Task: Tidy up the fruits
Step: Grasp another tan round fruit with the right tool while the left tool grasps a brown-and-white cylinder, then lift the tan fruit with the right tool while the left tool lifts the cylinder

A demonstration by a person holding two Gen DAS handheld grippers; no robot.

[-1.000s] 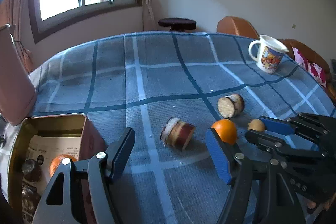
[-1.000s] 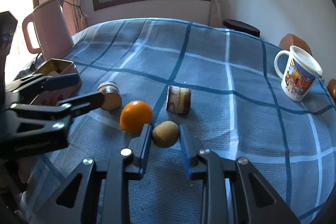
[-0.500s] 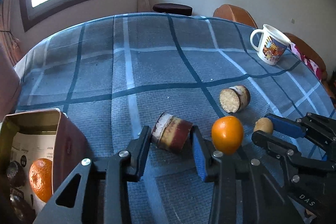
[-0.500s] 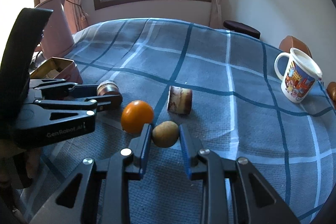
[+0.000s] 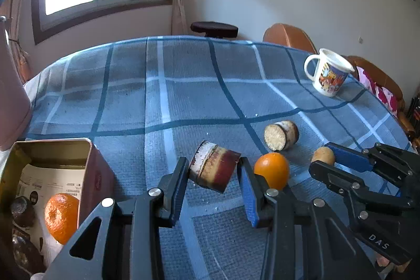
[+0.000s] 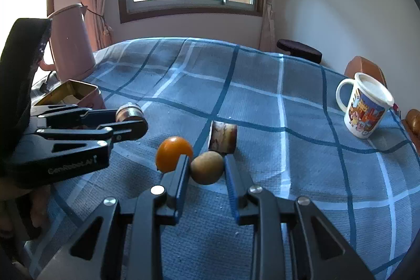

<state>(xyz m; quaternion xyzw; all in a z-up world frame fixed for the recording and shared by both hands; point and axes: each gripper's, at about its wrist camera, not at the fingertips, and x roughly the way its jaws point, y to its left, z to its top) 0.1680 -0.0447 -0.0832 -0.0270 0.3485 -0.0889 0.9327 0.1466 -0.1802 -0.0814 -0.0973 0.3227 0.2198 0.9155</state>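
Blue rubber pads line the left gripper (image 5: 214,176), whose fingers are clamped on a short dark-red and white sugarcane piece (image 5: 214,169); the piece sits tilted between them and looks raised off the cloth; the jaws have just been closing, and the cane is what lies between them. The right gripper (image 6: 206,171) is closed tight on a small tan round fruit (image 6: 207,167), one pad pressing each side of it, with the fruit at the cloth; whether it rests there I cannot tell.

Outward from the right gripper, an orange (image 6: 174,153) lies at ten o'clock, just beside the left pad; a second sugarcane piece (image 6: 223,138) lies at twelve o'clock, just behind the tan fruit; a printed white mug (image 6: 365,106) stands upright at two o'clock, well apart; a pink kettle (image 6: 71,41) stands at ten o'clock near the far table edge.

In the left wrist view an open tin box (image 5: 52,148) sits at nine o'clock from the held cane, near it; inside lie a mandarin (image 5: 61,217) and some dark items too dim to name. Everything rests on a blue checked tablecloth (image 5: 183,85).
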